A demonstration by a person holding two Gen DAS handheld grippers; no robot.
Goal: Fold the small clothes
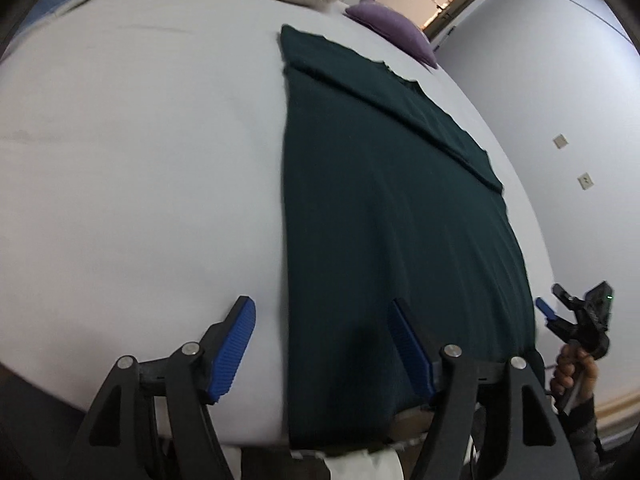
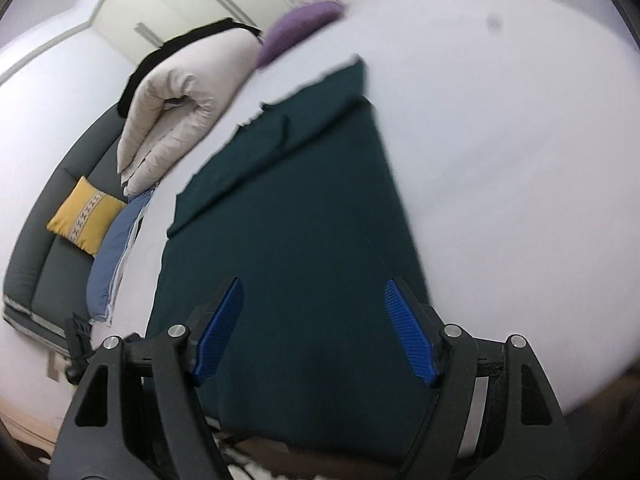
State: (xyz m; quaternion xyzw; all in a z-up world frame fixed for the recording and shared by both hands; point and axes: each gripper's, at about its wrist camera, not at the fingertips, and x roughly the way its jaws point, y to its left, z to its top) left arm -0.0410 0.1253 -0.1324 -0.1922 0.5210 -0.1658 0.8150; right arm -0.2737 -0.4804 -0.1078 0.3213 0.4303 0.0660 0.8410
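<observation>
A pale grey bed (image 1: pixel 140 160) fills most of both views, its sheet smooth and nearly flat. On it lies a dark green garment (image 1: pixel 380 220), spread as a long rectangle that runs from the near edge of the bed toward the far end. Its far end is folded over into a band lying across the cloth, with a ragged edge beyond. In the right wrist view the same garment (image 2: pixel 288 240) sits between the fingers and reaches under the camera.

A folded cream duvet (image 2: pixel 176 112) rests at the far side of the bed, with a blue cloth (image 2: pixel 112 256) just beside it. Beyond these stands a dark sofa (image 2: pixel 48 264) carrying a yellow cushion (image 2: pixel 86 216). A purple pillow (image 1: pixel 394 30) lies at the far corner of the bed, near the garment's far end.

The left gripper (image 1: pixel 324 348) has its jaws wide apart, one blue pad (image 1: pixel 236 352) over bare sheet and the other over the garment's near left part; nothing is held. The right gripper (image 2: pixel 314 330) also stands with jaws wide apart above the garment's near end, holding nothing. In the left wrist view the right gripper (image 1: pixel 576 320) shows at the garment's near right corner, a hand (image 1: pixel 572 372) gripping its handle
</observation>
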